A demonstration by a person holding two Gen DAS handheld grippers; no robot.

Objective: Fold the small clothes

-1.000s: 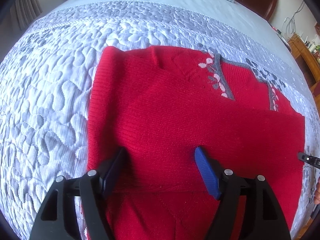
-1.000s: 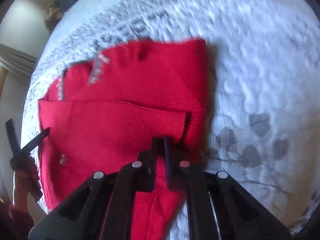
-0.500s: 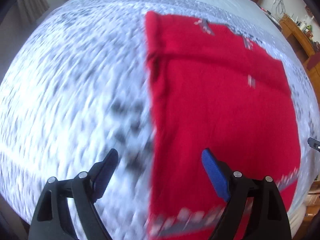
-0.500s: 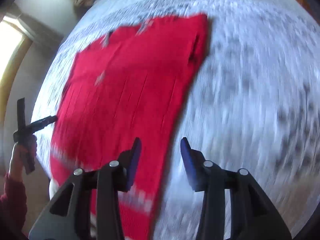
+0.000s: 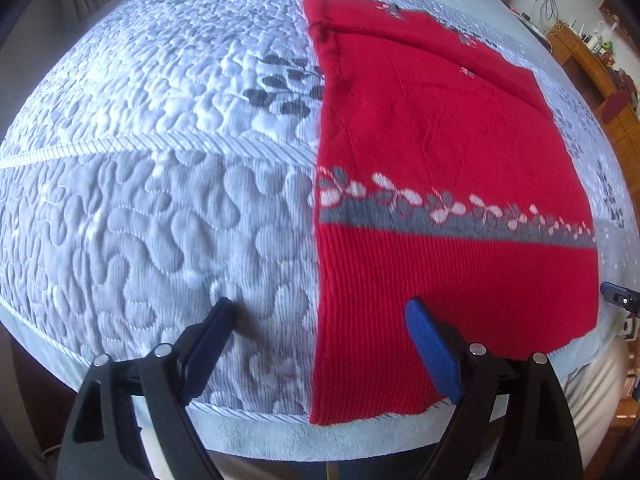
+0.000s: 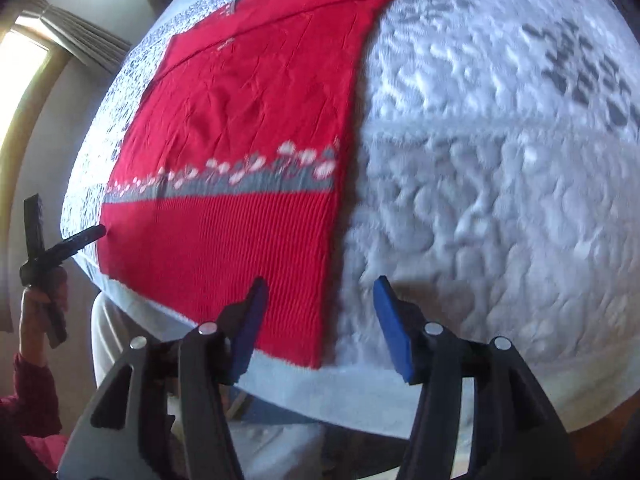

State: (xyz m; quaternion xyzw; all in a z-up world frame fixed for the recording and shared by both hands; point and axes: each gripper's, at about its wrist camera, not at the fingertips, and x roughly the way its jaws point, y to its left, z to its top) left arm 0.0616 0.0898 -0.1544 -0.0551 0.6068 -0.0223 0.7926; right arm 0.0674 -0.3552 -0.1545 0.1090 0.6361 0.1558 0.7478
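A red knit sweater (image 5: 440, 140) with a grey and white flower band lies flat on the quilted grey bedspread (image 5: 140, 200), sleeves folded in, hem toward the near edge. My left gripper (image 5: 320, 344) hovers open over the hem's left corner; the sweater's left edge runs between its blue pads (image 5: 430, 354), which do not press on it. In the right wrist view the sweater (image 6: 240, 120) lies left of centre. My right gripper (image 6: 320, 328) straddles its right edge near the hem, jaws opening, nothing pinched. The left gripper (image 6: 48, 244) shows far left, held by a hand.
The bed's near edge (image 5: 280, 432) runs just below both grippers. Wooden furniture (image 5: 592, 60) with small items stands at the right. A window with curtains (image 6: 60, 36) is at the left. The person's light trousers (image 6: 108, 340) show beyond the edge.
Both grippers have drawn back from the folded upper part to the hem at the bed's near edge. The right gripper, which was shut on red fabric, has let go and opened.
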